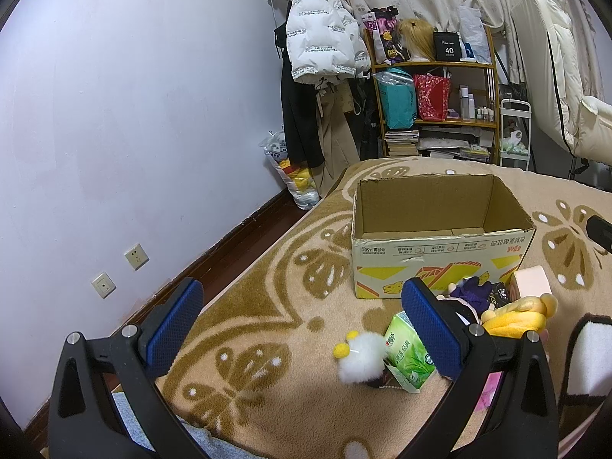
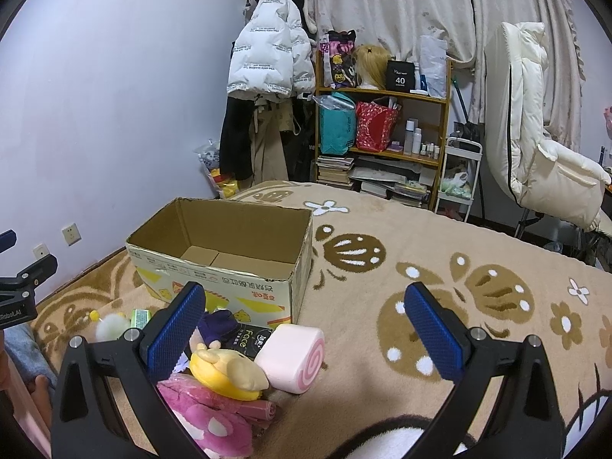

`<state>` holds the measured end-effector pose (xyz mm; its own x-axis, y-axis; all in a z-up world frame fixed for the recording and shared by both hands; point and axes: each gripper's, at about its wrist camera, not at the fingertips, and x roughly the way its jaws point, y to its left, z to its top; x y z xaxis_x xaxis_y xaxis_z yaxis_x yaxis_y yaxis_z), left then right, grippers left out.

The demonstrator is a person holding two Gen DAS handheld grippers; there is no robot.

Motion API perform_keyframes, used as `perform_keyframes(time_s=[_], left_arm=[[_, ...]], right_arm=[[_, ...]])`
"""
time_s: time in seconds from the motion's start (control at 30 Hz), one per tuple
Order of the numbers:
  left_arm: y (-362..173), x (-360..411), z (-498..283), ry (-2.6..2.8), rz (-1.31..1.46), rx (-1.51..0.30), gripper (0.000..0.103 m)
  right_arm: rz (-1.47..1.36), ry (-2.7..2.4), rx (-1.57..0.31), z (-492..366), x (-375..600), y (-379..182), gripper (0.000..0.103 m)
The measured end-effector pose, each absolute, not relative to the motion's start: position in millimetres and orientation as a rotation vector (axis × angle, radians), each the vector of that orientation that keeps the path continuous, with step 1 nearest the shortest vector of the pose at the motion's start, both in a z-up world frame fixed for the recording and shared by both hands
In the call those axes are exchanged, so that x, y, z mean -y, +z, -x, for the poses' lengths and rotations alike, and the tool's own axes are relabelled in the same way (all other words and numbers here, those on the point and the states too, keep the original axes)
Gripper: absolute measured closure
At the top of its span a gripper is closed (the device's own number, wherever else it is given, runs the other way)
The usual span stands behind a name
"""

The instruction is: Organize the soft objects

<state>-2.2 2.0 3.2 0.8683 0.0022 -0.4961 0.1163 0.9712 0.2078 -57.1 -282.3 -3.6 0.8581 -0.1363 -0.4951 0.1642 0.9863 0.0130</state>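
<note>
An open cardboard box [image 1: 440, 264] [image 2: 214, 279] stands empty on the patterned blanket. In front of it lies a pile of soft things: a white fluffy toy with yellow pompoms [image 1: 361, 355] [image 2: 111, 323], a green tissue pack [image 1: 407, 352] [image 2: 139, 317], a purple doll [image 1: 474, 292] [image 2: 220, 325], a yellow plush [image 1: 516, 313] [image 2: 225, 371], a pink swirl cushion [image 1: 531, 281] [image 2: 292, 355] and a pink plush [image 2: 206, 417]. My left gripper [image 1: 302, 329] hangs open left of the pile. My right gripper [image 2: 306, 329] is open above the pile's right side, holding nothing.
A beige blanket [image 2: 420, 267] with brown patterns covers the bed. Behind stand a wooden shelf [image 2: 382, 134] with bags and books, hanging coats [image 2: 267, 61], a white cart [image 2: 459, 179] and a cream chair [image 2: 535, 153]. The wall [image 1: 114, 114] and floor gap lie left.
</note>
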Motion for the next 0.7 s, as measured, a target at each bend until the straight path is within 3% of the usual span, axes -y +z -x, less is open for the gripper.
perform_keyframes(time_s=[0.7], left_arm=[[-9.4, -3.1, -1.2, -0.066, -0.236, -0.525, 0.0]], right_arm=[[-0.053, -0.159, -0.516, 56.3, 281.7, -3.6, 0.0]])
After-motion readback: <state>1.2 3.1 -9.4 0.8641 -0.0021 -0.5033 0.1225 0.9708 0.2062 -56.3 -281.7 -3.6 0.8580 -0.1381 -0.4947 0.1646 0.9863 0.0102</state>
